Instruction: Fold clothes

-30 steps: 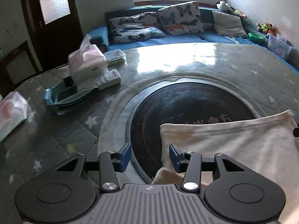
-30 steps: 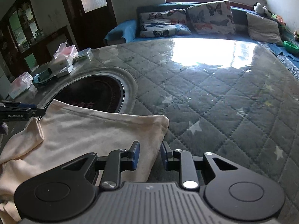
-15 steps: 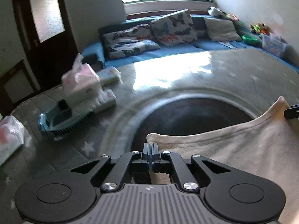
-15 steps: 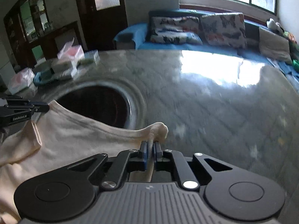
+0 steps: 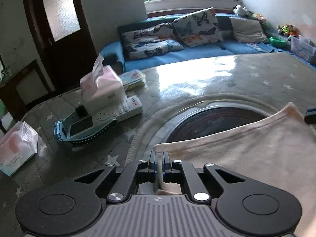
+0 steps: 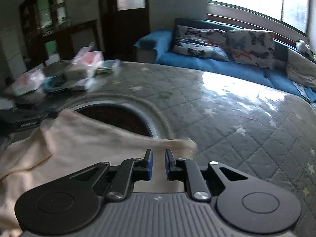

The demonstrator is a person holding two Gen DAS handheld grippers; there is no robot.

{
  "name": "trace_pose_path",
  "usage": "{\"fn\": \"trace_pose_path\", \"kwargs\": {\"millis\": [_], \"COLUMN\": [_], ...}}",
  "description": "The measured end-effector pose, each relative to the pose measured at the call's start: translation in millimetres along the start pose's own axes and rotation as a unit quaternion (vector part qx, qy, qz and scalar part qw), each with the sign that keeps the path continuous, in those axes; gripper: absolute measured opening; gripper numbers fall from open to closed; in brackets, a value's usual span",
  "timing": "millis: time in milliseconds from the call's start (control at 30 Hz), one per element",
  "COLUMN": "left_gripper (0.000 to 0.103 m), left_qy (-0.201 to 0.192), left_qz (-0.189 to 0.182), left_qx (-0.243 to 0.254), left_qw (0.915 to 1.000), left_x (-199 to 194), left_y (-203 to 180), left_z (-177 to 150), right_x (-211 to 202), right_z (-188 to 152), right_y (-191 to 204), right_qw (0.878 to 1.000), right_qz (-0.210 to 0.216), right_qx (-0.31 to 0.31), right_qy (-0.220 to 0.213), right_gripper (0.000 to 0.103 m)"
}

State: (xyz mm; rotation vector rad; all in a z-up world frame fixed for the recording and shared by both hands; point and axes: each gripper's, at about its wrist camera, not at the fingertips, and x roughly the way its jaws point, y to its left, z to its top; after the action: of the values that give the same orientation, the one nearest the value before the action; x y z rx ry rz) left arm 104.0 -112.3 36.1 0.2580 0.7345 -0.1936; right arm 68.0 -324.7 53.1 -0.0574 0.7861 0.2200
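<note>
- The left gripper (image 5: 159,163) is seen with its jaws pressed together on a corner of the cream garment (image 5: 246,150); a second ago those jaws were apart above the flat cloth, so a pinch has been made and the hem raised;
- The right gripper (image 6: 158,164) is seen with a narrow gap between its jaws, cloth lying in that gap; half a second ago they were shut on the other corner, so the hold appears to have been loosened, though whether the fabric is still pinched cannot be told;
- Ahead of both jaws, the garment's top edge is stretched between the two corners, over the dark round inset (image 5: 215,118) of the quilted table (image 6: 227,118); it is judged that a fold is being carried forward;
- Further ahead and left of the left jaws, a tissue box (image 5: 102,90) and remote (image 5: 118,110) are left undisturbed; beyond, a blue sofa (image 5: 177,55) is seen.
</note>
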Motion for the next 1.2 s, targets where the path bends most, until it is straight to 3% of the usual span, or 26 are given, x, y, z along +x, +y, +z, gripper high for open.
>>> {"fn": "trace_pose_path", "kwargs": {"millis": [300, 433, 500, 767, 900, 1033, 1200], "left_gripper": [0.006, 0.006, 0.006, 0.006, 0.007, 0.007, 0.012], "left_qy": [0.002, 0.011, 0.015, 0.022, 0.02, 0.02, 0.017], "left_qz": [-0.077, -0.098, -0.104, -0.124, -0.128, -0.127, -0.125], "left_qx": [0.017, 0.023, 0.025, 0.025, 0.02, 0.021, 0.021], "left_qw": [0.9969, 0.9948, 0.9941, 0.9917, 0.9913, 0.9915, 0.9919], "left_x": [-48, -61, -65, -77, -79, -79, -79], "left_y": [-35, -48, -51, -55, -53, -53, -52], "left_z": [-27, -46, -53, -78, -83, -86, -88], "right_x": [-76, -101, -105, -96, -83, -71, -86], "right_z": [-46, -67, -74, -103, -107, -109, -109], "right_y": [67, 93, 105, 151, 162, 164, 156], "right_qw": [0.992, 0.986, 0.983, 0.97, 0.968, 0.968, 0.969], "right_qz": [0.086, 0.114, 0.122, 0.124, 0.114, 0.114, 0.123], "right_qx": [-0.088, -0.121, -0.136, -0.208, -0.222, -0.22, -0.211], "right_qy": [0.004, 0.011, 0.015, 0.024, 0.02, 0.025, 0.02], "right_gripper": [0.019, 0.031, 0.035, 0.035, 0.032, 0.008, 0.002]}}
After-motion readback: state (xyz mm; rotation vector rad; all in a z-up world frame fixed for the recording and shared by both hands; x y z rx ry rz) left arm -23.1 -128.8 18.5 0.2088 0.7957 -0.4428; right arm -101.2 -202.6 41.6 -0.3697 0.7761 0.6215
